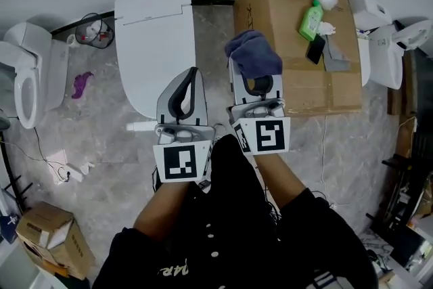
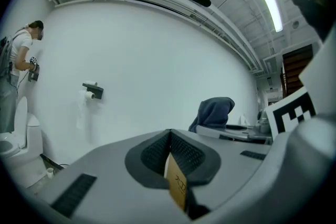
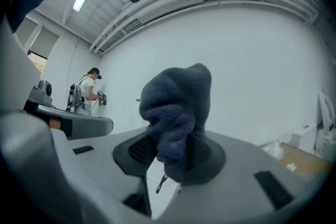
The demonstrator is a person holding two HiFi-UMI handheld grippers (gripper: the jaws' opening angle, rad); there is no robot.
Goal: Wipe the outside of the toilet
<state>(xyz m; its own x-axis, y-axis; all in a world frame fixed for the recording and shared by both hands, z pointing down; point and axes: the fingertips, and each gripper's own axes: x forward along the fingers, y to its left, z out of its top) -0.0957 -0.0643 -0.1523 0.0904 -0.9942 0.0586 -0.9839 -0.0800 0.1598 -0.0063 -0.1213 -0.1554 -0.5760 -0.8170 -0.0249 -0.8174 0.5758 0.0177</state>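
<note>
**Item: cloth** (image 3: 176, 107). Dark blue, knitted or terry texture, bunched into a soft lump.
- Location: pinched in the right gripper (image 1: 254, 78). Its fingers (image 3: 207, 152) close on the lower folds and the bulk stands up above them.
- Handling (judged): light, limp and compressible. It will likely conform to curved surfaces, and loose folds may flop or drag. The present hold low on the bunch leaves a padded face free for wiping.

**Item: toilet** (image 1: 152, 37). White, lid closed, standing on the grey stone floor (image 1: 95, 145) against the wall, ahead of both grippers.
- Handling (judged): rigid, smooth and glossy, and the cloth should slide over it easily. It is not to be grasped, only pressed against.
- Status: cloth apart from it, wiping not begun.

**Item: left gripper** (image 1: 193, 72). Fingers pressed together at the tips. A tan printed strip (image 2: 177, 186) shows in the slot below them, and I cannot tell whether it is gripped.

**Nearby:** cardboard box (image 1: 284, 78), used as a worktop, with a green bottle (image 1: 310, 20) on it.
</note>
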